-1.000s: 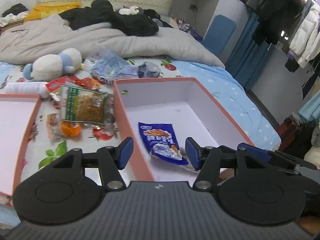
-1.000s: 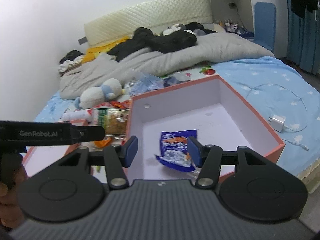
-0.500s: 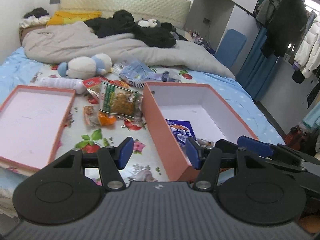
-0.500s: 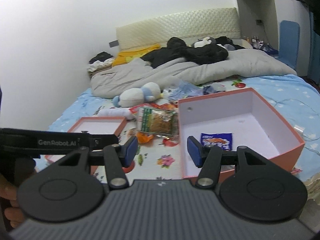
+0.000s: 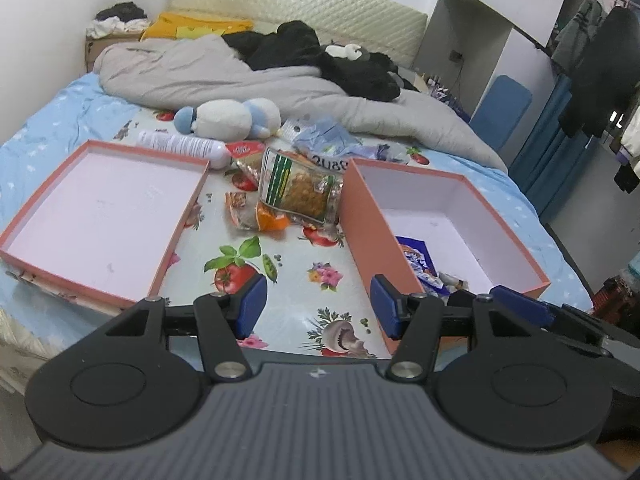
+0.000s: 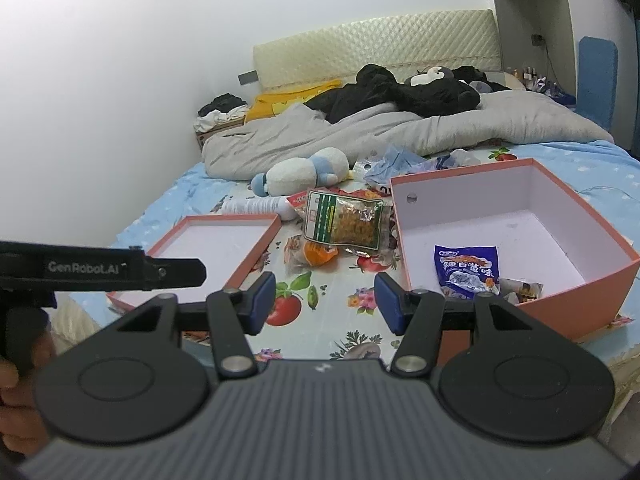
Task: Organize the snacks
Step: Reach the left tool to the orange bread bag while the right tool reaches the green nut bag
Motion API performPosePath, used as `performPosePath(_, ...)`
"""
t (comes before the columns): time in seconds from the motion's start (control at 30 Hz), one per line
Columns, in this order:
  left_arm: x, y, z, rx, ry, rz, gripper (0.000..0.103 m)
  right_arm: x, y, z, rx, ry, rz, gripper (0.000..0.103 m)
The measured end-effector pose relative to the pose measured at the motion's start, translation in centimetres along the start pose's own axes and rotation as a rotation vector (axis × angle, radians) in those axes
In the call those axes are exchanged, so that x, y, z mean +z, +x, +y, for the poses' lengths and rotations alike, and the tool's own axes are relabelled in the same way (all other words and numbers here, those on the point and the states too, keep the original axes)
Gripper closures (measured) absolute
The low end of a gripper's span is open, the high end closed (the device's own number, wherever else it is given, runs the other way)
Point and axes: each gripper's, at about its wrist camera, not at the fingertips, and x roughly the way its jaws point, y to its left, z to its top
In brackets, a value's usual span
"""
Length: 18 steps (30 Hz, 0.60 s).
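Note:
A deep orange box [image 5: 362, 224] [image 6: 532, 176] stands on the bed at the right. A blue snack packet [image 6: 466, 266] [image 5: 416, 258] lies inside it with a small wrapper [image 6: 522, 290] beside it. A clear green-labelled snack bag [image 5: 298, 188] [image 6: 344, 222] lies on a pile of small packets [image 5: 256, 216] between the box and the shallow orange lid [image 5: 100, 212] [image 6: 212, 240]. My left gripper [image 5: 318, 308] is open and empty above the bed's near edge. My right gripper [image 6: 326, 302] is open and empty, back from the pile.
A plush toy [image 5: 230, 116], a white bottle [image 5: 180, 144] and crumpled plastic bags [image 5: 324, 136] lie behind the snacks. A grey quilt [image 5: 240, 76] and dark clothes [image 5: 320, 56] fill the far bed. The left gripper's body [image 6: 100, 268] shows in the right wrist view.
Both grippers have pulled back and up from the deep box, away from the blue packet. More of the bed, the lid and the snack pile now show. Both stay open.

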Motion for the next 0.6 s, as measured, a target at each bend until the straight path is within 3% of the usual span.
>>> performPosePath(0.27,1.3,4.8,2.1,-0.007,0.037,0.004,0.040,-1.3,3.5,1.6,0.017,-0.043,0.011,0.046)
performPosePath(0.6,6.5,13.9,8.1,-0.068,0.054,0.014,0.040,-0.6,10.7,3.4,0.041,-0.050,0.062,0.046)
